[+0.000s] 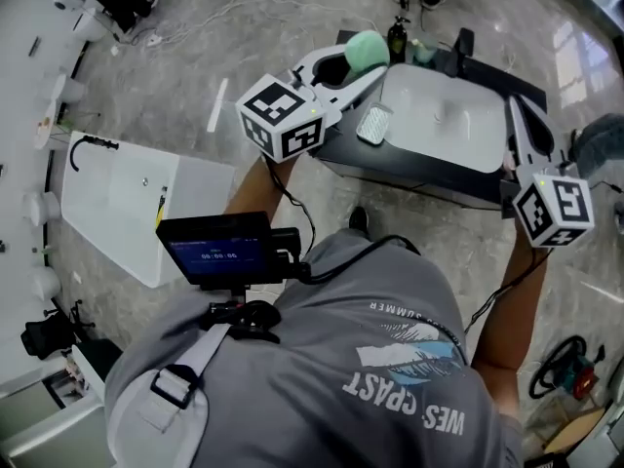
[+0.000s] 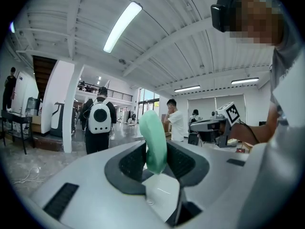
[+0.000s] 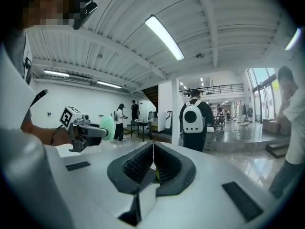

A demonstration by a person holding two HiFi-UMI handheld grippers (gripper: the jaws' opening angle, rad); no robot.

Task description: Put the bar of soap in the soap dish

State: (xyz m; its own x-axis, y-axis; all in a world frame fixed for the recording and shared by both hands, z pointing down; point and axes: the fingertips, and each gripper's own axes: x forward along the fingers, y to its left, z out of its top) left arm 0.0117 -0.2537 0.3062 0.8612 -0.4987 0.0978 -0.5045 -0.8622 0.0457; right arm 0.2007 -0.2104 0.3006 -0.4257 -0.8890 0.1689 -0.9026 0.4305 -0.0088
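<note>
**Soap gripped and aloft, dish empty**

We've got the left gripper (image 2: 156,160) clamped on the bar of soap (image 2: 153,138). The pale green bar stands on edge between the two dark pads, pinched at its lower part. Its rounded top pokes clear above the jaws.

Over on the other side, the right gripper (image 3: 153,162) has its jaws pressed together with nothing between them. In the head view it hangs by the right end of the white sink (image 1: 444,115), well apart from the action.

So where does that leave us? As we read it, the pick-up is done and the placing is all to come.

Looking down from the head view, the soap sits at the tip of the left gripper, up by the far left corner of the sink. A dark bottle (image 1: 397,37) stands near it. The soap dish (image 1: 374,124), a small pale ribbed tray, lies on the dark counter (image 1: 409,174) just beside the sink's left edge, and nothing is in it.

The dish shows closer to us than the bar, roughly under the line of the left jaws and not touching the soap. How high the bar rides above it, we can't tell from here.

What's left, by our judgement, is to bring the bar over the dish, lower it in, and let the jaws go.
</note>
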